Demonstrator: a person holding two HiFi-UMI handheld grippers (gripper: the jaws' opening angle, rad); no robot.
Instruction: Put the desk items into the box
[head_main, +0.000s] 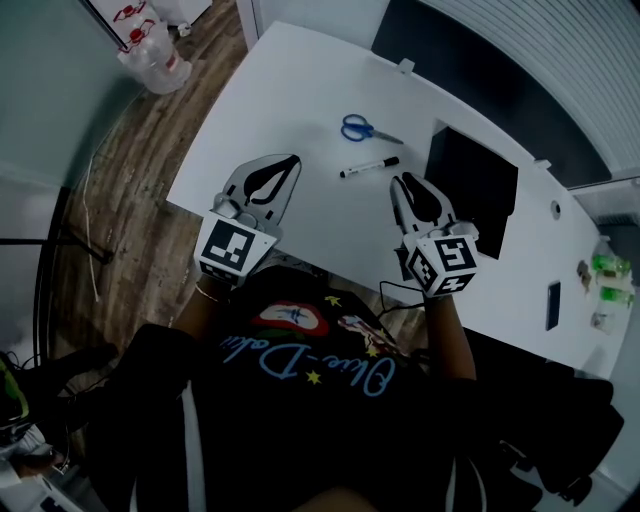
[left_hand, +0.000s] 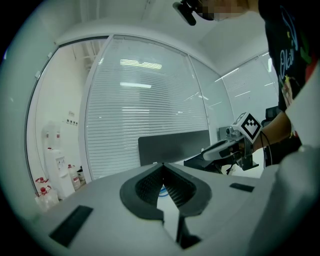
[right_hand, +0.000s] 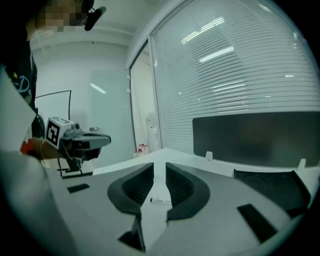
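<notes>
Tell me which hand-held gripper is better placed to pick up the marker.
The right hand-held gripper: it is open, and the marker lies just ahead, in line with its jaws. The left hand-held gripper is shut and farther from it.

Blue-handled scissors (head_main: 365, 129) lie flat, blades pointing to 4 o'clock. A white marker (head_main: 369, 167) with dark ends lies just at their 6 o'clock. The black box (head_main: 472, 190) sits at the marker's 3 o'clock.
</notes>
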